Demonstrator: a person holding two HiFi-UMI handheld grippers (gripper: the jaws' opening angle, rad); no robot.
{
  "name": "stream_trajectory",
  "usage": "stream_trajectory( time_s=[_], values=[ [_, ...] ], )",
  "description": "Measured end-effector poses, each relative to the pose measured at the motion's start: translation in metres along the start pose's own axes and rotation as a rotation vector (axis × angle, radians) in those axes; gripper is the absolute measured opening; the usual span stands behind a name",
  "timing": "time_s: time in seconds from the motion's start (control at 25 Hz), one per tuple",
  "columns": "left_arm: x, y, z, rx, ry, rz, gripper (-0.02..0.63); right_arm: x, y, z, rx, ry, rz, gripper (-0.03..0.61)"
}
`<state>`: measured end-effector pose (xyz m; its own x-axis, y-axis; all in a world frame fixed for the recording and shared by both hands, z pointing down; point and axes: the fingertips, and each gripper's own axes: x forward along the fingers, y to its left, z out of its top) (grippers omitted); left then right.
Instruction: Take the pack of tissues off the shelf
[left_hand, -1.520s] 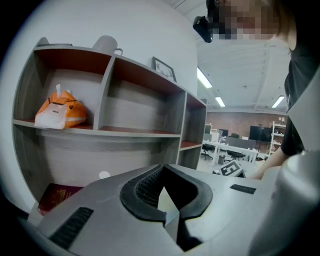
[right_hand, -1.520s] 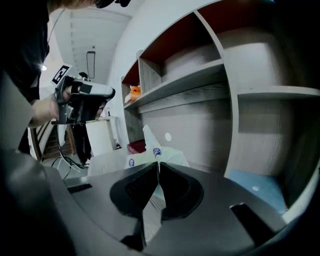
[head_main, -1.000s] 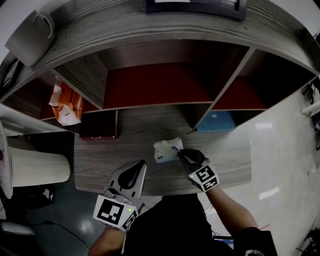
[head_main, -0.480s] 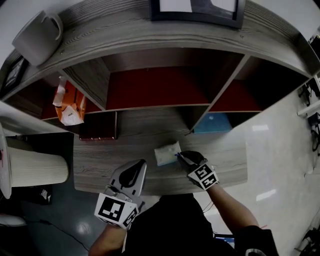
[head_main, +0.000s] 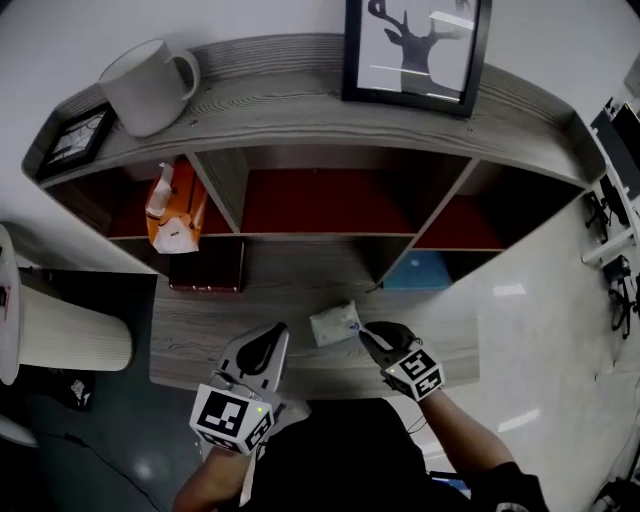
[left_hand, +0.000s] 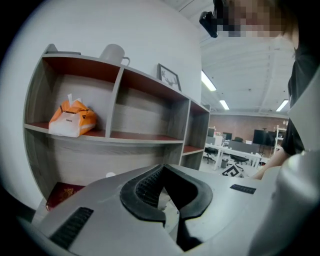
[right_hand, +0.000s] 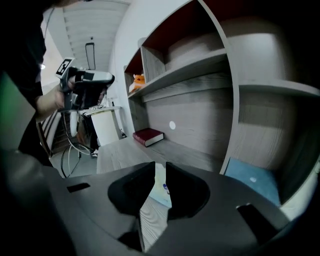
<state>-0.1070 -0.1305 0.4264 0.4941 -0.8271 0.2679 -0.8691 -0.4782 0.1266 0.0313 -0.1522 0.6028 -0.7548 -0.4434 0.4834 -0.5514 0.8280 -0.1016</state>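
Observation:
The pack of tissues (head_main: 334, 325) is a small white packet with blue print, hanging just over the low wooden board (head_main: 200, 335) in front of the shelf unit (head_main: 300, 235). My right gripper (head_main: 359, 329) is shut on its right edge. In the right gripper view the pack (right_hand: 162, 186) shows as a thin pale strip pinched between the black jaws of the right gripper (right_hand: 160, 169). My left gripper (head_main: 278, 333) hovers to the pack's left, shut and empty. In its own view the left gripper (left_hand: 162, 168) has its jaws meeting at the tips.
An orange and white bag (head_main: 170, 208) sits in the left shelf bay. A dark red book (head_main: 205, 270) and a blue item (head_main: 425, 270) lie on the lower level. A white mug (head_main: 145, 85) and framed pictures (head_main: 415, 50) stand on top. A white cylinder (head_main: 65, 335) stands at the left.
Both grippers have risen a little, the right one still carrying the pack. The head view has tilted up, so the shelf's top with the mug and pictures now shows.

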Motion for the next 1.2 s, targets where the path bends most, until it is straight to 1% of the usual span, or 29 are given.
stream_trajectory(
  time_s=[0.12,0.28,0.4,0.56,0.72,0.92,1.08,1.2],
  values=[
    [-0.006,0.001,0.01,0.01,-0.023,0.024,0.003,-0.017,0.004,0.033,-0.007,-0.06,0.014,0.026],
    [-0.015,0.005,0.026,0.017,-0.061,0.101,0.003,-0.04,0.01,0.081,-0.046,-0.153,0.057,0.026],
    [-0.02,0.003,0.033,0.036,-0.065,0.142,0.003,-0.057,0.016,0.11,-0.088,-0.214,0.094,0.026],
    [-0.022,-0.006,0.038,0.033,-0.065,0.176,0.003,-0.077,0.019,0.144,-0.09,-0.29,0.144,0.026],
    [-0.021,-0.019,0.043,0.026,-0.08,0.188,0.003,-0.096,0.022,0.17,-0.067,-0.347,0.193,0.026],
    [-0.023,-0.025,0.051,0.007,-0.102,0.244,0.003,-0.124,0.025,0.201,-0.021,-0.441,0.244,0.026],
    [-0.025,-0.027,0.052,0.027,-0.101,0.246,0.003,-0.128,0.028,0.21,-0.022,-0.454,0.264,0.026],
    [-0.027,-0.017,0.053,0.031,-0.107,0.255,0.003,-0.127,0.032,0.215,-0.017,-0.46,0.27,0.026]
  ],
)
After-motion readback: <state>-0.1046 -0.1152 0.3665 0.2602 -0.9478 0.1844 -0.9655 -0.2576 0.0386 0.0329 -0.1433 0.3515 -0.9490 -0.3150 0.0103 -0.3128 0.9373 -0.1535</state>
